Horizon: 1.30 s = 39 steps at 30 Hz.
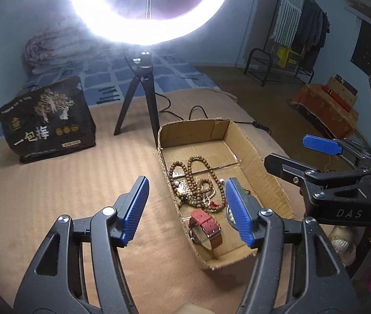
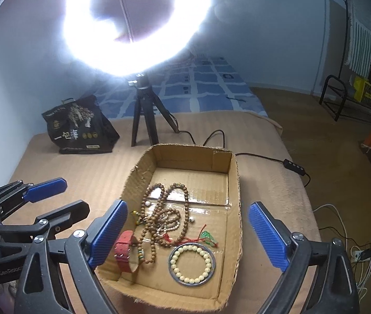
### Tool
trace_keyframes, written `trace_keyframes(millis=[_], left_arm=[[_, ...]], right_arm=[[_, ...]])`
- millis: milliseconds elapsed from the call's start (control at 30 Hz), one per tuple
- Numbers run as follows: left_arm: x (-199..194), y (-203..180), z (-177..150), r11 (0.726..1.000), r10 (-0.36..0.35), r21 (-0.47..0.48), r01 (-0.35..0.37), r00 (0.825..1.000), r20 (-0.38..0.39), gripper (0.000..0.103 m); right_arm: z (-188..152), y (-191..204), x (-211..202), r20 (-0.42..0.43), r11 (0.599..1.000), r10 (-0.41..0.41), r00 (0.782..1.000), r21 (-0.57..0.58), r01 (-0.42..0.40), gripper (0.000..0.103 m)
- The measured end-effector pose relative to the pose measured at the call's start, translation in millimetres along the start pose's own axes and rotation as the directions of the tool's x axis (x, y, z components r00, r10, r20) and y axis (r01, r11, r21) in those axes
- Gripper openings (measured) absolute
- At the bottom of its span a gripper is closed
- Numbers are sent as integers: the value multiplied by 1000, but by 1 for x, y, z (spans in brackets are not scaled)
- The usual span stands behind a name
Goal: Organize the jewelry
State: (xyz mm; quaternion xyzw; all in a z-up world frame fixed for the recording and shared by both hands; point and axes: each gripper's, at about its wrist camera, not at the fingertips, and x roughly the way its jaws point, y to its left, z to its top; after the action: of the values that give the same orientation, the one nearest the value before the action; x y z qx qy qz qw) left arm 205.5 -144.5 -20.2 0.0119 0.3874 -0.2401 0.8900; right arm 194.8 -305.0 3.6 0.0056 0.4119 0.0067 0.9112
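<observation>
**Both grippers open and empty above the jewelry box**

The left gripper [image 1: 186, 209] held its blue pads apart with nothing between them, above the near left wall of the cardboard box [image 2: 233, 183]. The right gripper [image 2: 188, 235] stood wider still, its fingers spread across most of the box's width, also empty. Neither touched any item.

All the jewelry in view lay inside the box. A long strand of brown wooden prayer beads [image 2: 169, 209] was coiled loosely at the middle, tangled with a smaller pale bead string. A red-strapped wristwatch [image 2: 125, 251] stood on edge against the near left wall. A cream bead bracelet [image 2: 192, 264] lay flat inside a thin metal bangle [image 2: 212, 267] near the front, with a small green pendant on red cord [image 2: 207, 236] just beside them.

The strands would probably be light, limp and prone to snag; a pinch on a bunched section seemed safest. The watch strap offered a stiff, graspable loop. The bangle, thin and flat, looked slippery and hard to get under.

The box walls were low but crowded the near items. The far half of the floor was bare, and the tan striped mat [image 1: 54, 196] to the left offered free room; a ring light tripod [image 2: 146, 120] and a black printed bag [image 2: 80, 130] stood beyond.
</observation>
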Motion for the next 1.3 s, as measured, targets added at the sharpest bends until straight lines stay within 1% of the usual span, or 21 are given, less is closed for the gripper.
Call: trace_keyframes(millis=[267, 400, 500, 667, 733, 767, 967, 1067, 1133, 1233, 1300], left_arm=[[-35, -6, -18, 999, 23, 22, -24, 999, 23, 64], [-55, -5, -30, 1000, 21, 3, -21, 999, 35, 69], [-68, -5, -36, 1000, 28, -10, -28, 999, 46, 74], [-94, -9, -45, 999, 46, -7, -46, 995, 86, 76], [-104, -11, -49, 999, 50, -4, -50, 994, 101, 81], [-108, -13, -51, 999, 52, -1, -52, 993, 107, 82], [-127, -27, -62, 997, 68, 32, -73, 990, 122, 83], [-137, -34, -68, 994, 85, 56, -94, 987, 135, 92], [-145, -35, -71, 992, 103, 57, -113, 982, 158, 101], [-155, -37, -73, 989, 124, 59, -137, 975, 184, 102], [-158, -37, -74, 985, 148, 62, -162, 970, 192, 102]], right_arm=[[-11, 12, -36, 41, 999, -17, 999, -26, 18, 99], [-18, 15, -54, 66, 999, -35, 997, -37, 37, 103], [-22, 18, -66, 84, 998, -46, 995, -45, 50, 103], [-32, 20, -85, 102, 999, -28, 994, -32, 31, 103], [-36, 22, -92, 109, 999, -25, 994, -32, 29, 103], [-38, 23, -95, 112, 999, -24, 993, -31, 28, 103], [-52, 30, -112, 131, 999, -20, 991, -31, 24, 103], [-57, 35, -120, 144, 998, -26, 989, -46, 33, 103], [-60, 37, -124, 152, 998, -27, 988, -51, 35, 103], [-61, 39, -127, 163, 998, -22, 986, -61, 32, 103], [-61, 41, -127, 170, 996, -36, 985, -70, 48, 103]])
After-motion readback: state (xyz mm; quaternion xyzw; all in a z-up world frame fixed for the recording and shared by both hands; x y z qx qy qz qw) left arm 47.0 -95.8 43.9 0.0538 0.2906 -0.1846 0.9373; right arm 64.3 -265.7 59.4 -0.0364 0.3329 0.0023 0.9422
